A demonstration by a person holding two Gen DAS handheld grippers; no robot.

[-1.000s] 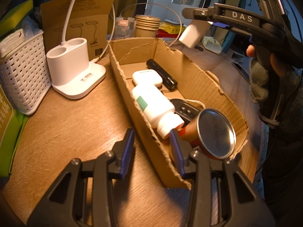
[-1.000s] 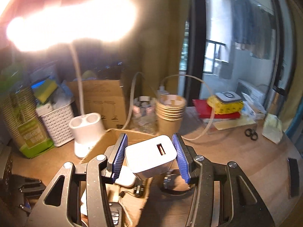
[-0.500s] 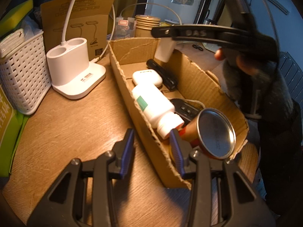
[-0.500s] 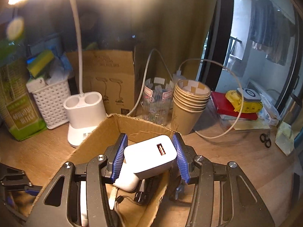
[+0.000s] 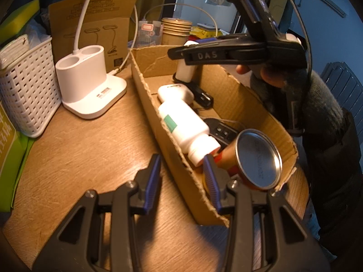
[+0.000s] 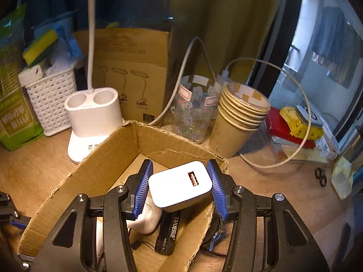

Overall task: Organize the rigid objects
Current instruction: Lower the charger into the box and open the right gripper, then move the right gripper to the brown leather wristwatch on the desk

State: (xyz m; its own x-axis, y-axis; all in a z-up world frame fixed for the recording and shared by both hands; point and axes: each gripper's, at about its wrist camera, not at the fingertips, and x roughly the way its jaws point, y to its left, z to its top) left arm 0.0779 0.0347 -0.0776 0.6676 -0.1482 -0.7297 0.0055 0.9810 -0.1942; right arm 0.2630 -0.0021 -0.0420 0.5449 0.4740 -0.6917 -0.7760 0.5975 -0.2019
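My right gripper [image 6: 180, 185] has come down from above the far rim and now hangs inside the far end of the cardboard box [image 5: 145, 86], its blue pads pressed on both sides of the white charger [image 6: 181, 184] — a second ago that charger was still up over the table behind the box. It now sits tilted just above the white earbud case [image 6: 145, 217] and the black flashlight [image 6: 169, 233], not yet resting on anything, as far as I can tell. My left gripper [image 5: 182, 179] has not budged — its jaws stand partly apart, astride the near wall of the box, with the cardboard between them but, as far as I can see, not pinched. I judge the carry done; what remains is the release.
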